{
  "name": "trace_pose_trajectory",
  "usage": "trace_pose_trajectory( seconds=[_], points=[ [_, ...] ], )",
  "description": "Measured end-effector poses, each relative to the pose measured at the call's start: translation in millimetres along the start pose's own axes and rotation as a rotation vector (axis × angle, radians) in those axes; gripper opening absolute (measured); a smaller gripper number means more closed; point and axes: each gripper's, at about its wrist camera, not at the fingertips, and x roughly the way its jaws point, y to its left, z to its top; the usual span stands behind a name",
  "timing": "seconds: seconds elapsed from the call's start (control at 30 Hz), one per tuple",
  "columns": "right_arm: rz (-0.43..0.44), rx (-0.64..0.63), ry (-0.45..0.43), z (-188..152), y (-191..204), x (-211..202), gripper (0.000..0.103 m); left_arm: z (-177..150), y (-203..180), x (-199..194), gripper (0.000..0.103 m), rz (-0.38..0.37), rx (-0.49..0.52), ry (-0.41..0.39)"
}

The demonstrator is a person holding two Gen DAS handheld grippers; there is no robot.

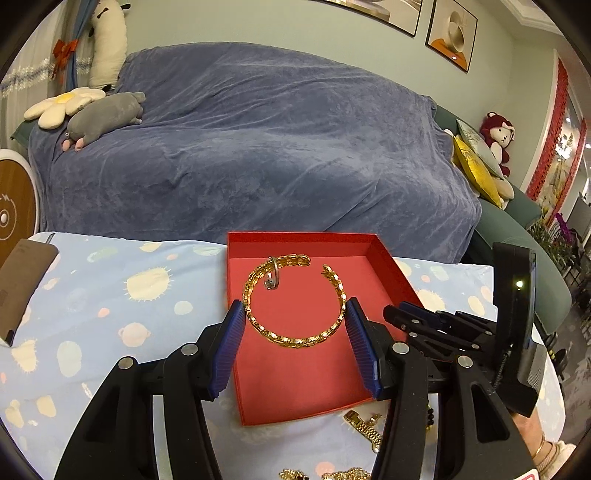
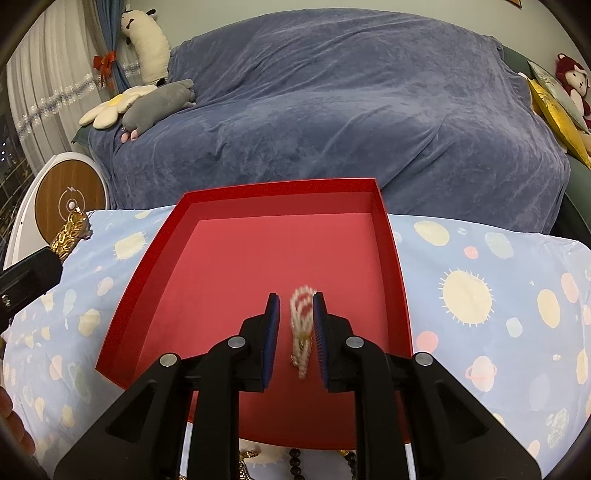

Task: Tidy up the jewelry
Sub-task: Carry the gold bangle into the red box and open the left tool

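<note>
A sofa (image 1: 258,140) under a blue throw is filling the back of the room, with plush toys (image 1: 103,118) lying at one end and cushions (image 1: 476,162) leaning at the other. Framed prints (image 1: 452,33) are hanging on the wall. A table (image 1: 92,295) in a pale blue planet-print cloth is sitting in front of the sofa. A red tray (image 1: 295,387) is resting on the cloth.

Left gripper (image 1: 295,317) is hanging over the tray, pads touching both sides of a gold bangle (image 1: 295,302); whether it is squeezing, cannot tell. A silver ring (image 1: 272,275) is hooked on the bangle.

Right gripper (image 2: 295,314) is pinching a blurred pearl strand (image 2: 302,332) above the tray floor. More gold chains (image 1: 364,424) are lying on the cloth near the tray's front edge.
</note>
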Motion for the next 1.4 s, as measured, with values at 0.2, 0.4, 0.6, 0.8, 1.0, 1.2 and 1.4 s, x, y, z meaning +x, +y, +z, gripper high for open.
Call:
trace_pose_trajectory(
  seconds=[0.2,0.4,0.6,0.8,1.0,1.2,1.4],
  points=[
    [0.047,-0.035,-0.074,-1,10,-26,0.052,-3,2,-10,0.053,-0.012,-0.014,0.016],
    [0.065,-0.018,-0.052,-5,18,-40,0.052,-5,1,-16,0.053,0.017,0.017,0.036],
    [0.04,-0.094,-0.035,-25,29,-57,0.052,-21,-2,-34,0.053,-0.004,0.061,0.071],
    [0.072,-0.03,-0.028,-40,19,-73,0.052,-42,-8,-55,0.053,-0.013,0.128,0.113],
    [0.193,-0.08,-0.022,-63,41,-83,0.052,-44,-5,-82,0.053,-0.053,0.096,0.113],
    [0.277,-0.192,-0.082,-75,74,-98,0.052,-40,-8,-90,0.053,-0.102,0.048,0.17],
    [0.19,-0.199,-0.069,-71,60,-98,0.052,-58,-23,-82,0.053,0.048,0.235,0.272]
  ],
)
